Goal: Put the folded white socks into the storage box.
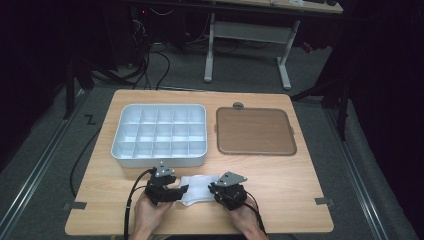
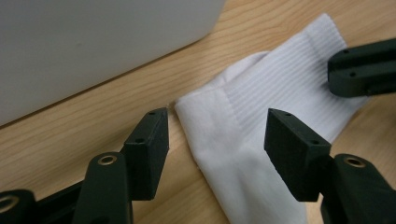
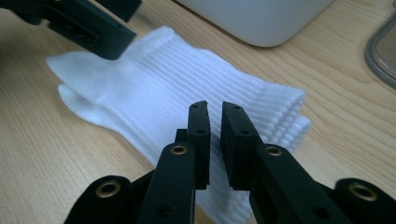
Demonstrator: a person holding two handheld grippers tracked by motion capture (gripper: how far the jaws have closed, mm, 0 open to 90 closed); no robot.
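Inspector: Report the left gripper (image 2: 212, 140).

Operator: I see its jaws spread wide, pinching nothing; the folded end of the white sock (image 2: 261, 116) lies on the table (image 2: 70, 140) between them.

Inspector: And the right gripper (image 3: 215, 128)?

Operator: Its jaws stand nearly pressed together over the sock's ribbed cuff; I cannot tell whether fabric is caught. The grey compartment tray (image 1: 159, 135) sits beyond both grippers.

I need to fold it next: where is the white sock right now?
In the high view, the white sock lies near the table's front edge, between the two grippers, just in front of the divided tray.
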